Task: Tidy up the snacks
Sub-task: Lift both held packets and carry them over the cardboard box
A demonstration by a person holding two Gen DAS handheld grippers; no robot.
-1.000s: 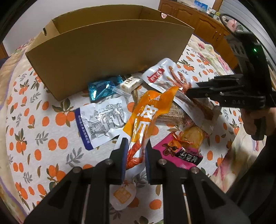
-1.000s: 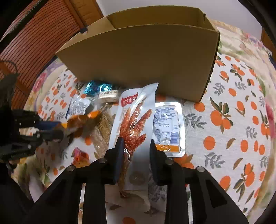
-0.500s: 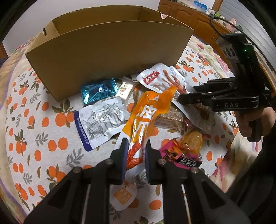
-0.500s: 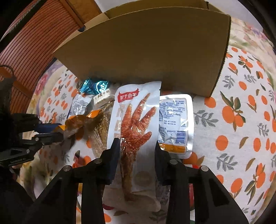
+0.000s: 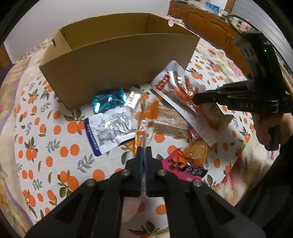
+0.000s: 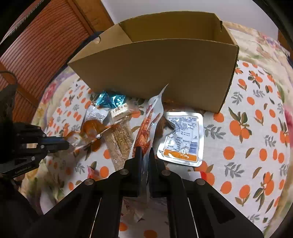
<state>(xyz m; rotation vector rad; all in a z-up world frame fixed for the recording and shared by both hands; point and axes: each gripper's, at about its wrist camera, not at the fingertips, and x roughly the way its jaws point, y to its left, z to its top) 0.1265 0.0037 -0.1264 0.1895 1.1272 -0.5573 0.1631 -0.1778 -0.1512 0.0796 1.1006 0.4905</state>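
An open cardboard box (image 5: 119,60) (image 6: 155,64) stands at the back of the orange-print tablecloth (image 5: 45,146). My left gripper (image 5: 143,149) (image 6: 55,143) has its jaws closing tight on an orange snack packet (image 5: 146,120) (image 6: 91,128), which stands edge-on between the pads. My right gripper (image 6: 145,150) (image 5: 199,98) is likewise closing on the chicken-feet packet (image 6: 150,117) (image 5: 175,86). That packet is pinched at its lower end and twisted on edge, its top end near the box's front wall.
Loose snacks lie in front of the box: a blue foil packet (image 5: 108,100), a silver-white pouch (image 5: 108,128), a sesame bar (image 6: 120,139), a pink packet (image 5: 185,164), and a silver pouch with an orange strip (image 6: 181,137). A wooden cabinet (image 5: 201,16) stands behind.
Both grippers have closed from a wide gap onto their packets. The orange packet and the chicken-feet packet have turned from flat-facing to edge-on. Neither hand has shifted much.
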